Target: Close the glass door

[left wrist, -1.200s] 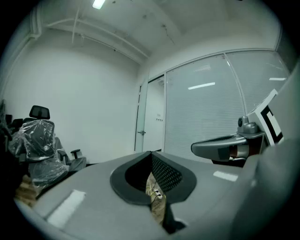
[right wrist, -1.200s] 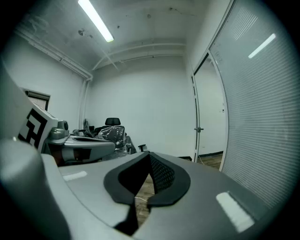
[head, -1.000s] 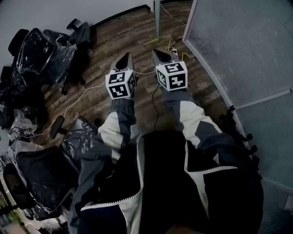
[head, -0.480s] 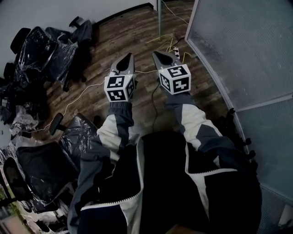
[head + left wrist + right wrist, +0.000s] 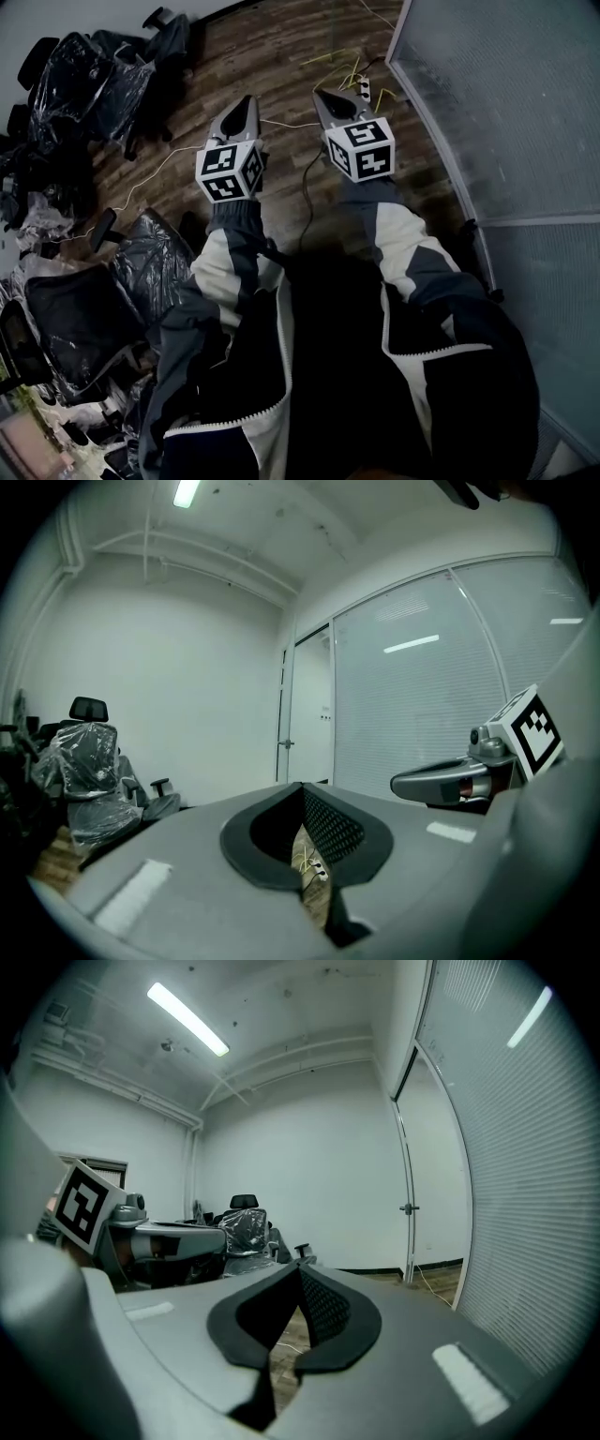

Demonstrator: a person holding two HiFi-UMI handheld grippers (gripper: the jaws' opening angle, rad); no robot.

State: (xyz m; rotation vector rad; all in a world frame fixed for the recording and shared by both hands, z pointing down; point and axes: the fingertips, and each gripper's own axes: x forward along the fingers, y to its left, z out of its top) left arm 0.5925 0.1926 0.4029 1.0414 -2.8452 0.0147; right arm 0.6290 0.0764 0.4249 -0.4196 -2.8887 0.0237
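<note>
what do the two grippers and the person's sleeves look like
The left gripper and right gripper are smooth grey shells tapering to a point, each carrying a white cube printed with black square markers. Inside the jaws sit black pads with a mesh texture. The jacket sleeves are dark with white and grey panels.

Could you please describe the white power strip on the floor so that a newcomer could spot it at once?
Start at the frosted glass wall on the head view's right and follow its base along the wooden floor. Beside a tangle of yellow cables lies the power strip: the only white oblong block there, among nothing but thin cords.
</note>
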